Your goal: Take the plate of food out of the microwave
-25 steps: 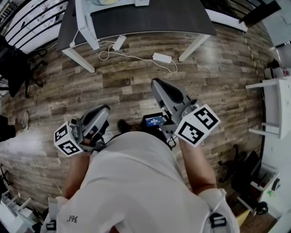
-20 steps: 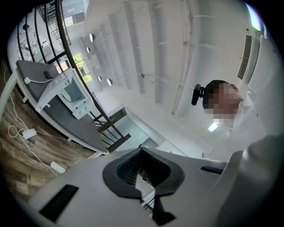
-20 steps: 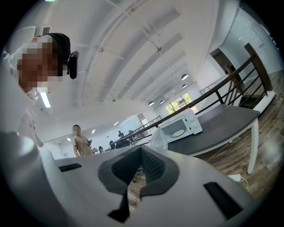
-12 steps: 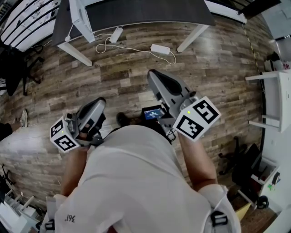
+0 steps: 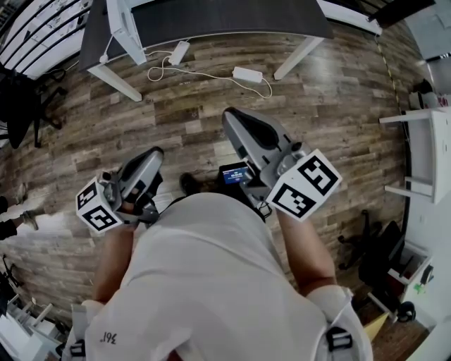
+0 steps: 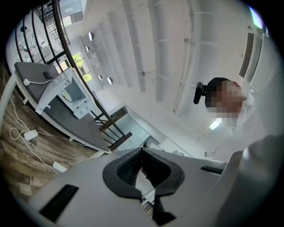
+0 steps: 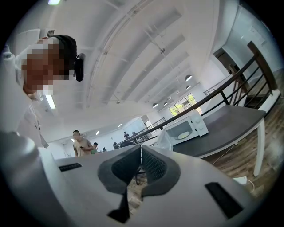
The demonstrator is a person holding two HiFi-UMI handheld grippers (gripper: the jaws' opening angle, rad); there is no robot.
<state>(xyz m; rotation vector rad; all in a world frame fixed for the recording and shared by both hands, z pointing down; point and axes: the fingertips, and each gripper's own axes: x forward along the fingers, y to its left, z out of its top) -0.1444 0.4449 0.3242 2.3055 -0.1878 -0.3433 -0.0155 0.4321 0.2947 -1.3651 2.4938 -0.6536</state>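
Head view looks steeply down on a wood floor [image 5: 338,106], with a dark table [image 5: 232,17] at the top edge, well apart from the person. The white microwave [image 7: 186,128] stands on that table. In the right gripper view its door looks closed, though it is small there and I would not swear to it. The left gripper [image 5: 149,158] and right gripper [image 5: 236,121] are both held out in front of the body, over bare floor and near nothing. Each has its claw pressed together at the tips and pinches nothing, as each gripper view shows plainly. The plate [image 7: 182,135] is a pale disc behind the door glass, so it sits inside the microwave and the task has not really begun. Cables [image 5: 204,74] trail across the floor by the table legs. Several things could go wrong from here. A foot could catch in those cables on the walk up. A closed claw could knock the door instead of hooking it. Once the door is open, a grip on only one edge of the plate could let it tip and shed the food.
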